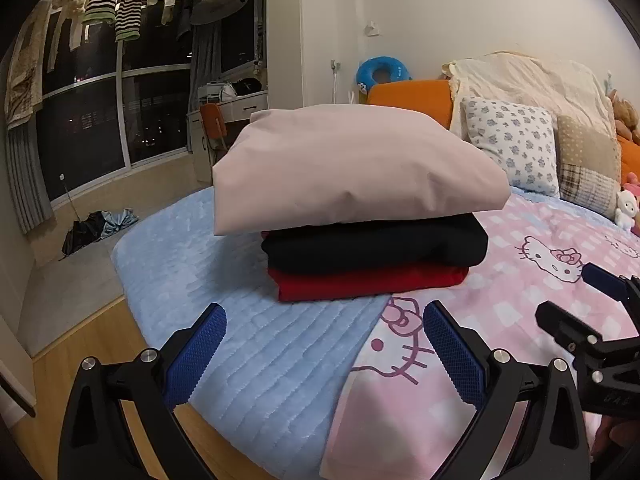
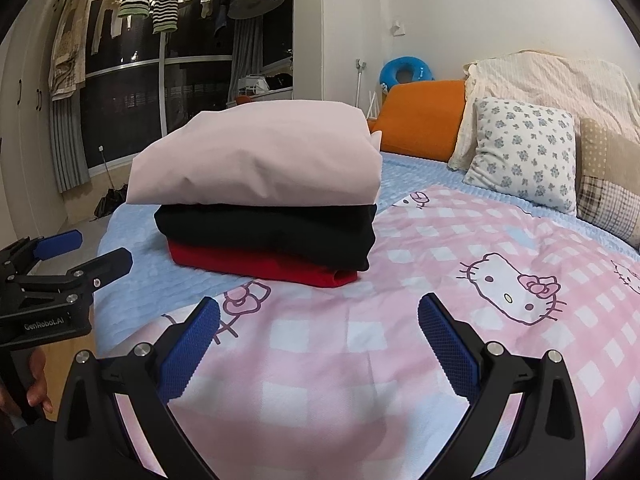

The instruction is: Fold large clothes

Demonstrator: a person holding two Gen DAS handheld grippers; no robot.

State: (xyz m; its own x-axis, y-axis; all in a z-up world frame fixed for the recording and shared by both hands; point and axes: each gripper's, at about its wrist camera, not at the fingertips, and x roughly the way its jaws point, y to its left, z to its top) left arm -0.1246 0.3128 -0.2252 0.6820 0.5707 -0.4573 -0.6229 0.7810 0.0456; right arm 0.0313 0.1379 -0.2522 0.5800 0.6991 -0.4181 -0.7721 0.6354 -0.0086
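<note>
A stack of three folded garments sits on the bed: a pale pink one on top, a black one under it, a red one at the bottom. My left gripper hangs open just in front of the stack, holding nothing. My right gripper is open too, nearer the stack's right side, over the pink cartoon-cat sheet. Each gripper shows in the other's view: the right gripper at the right edge, the left gripper at the left edge.
A light blue quilted blanket and a pink checked sheet cover the bed. Pillows, an orange cushion and plush toys line the headboard. Wooden floor, a folded umbrella and a window lie left.
</note>
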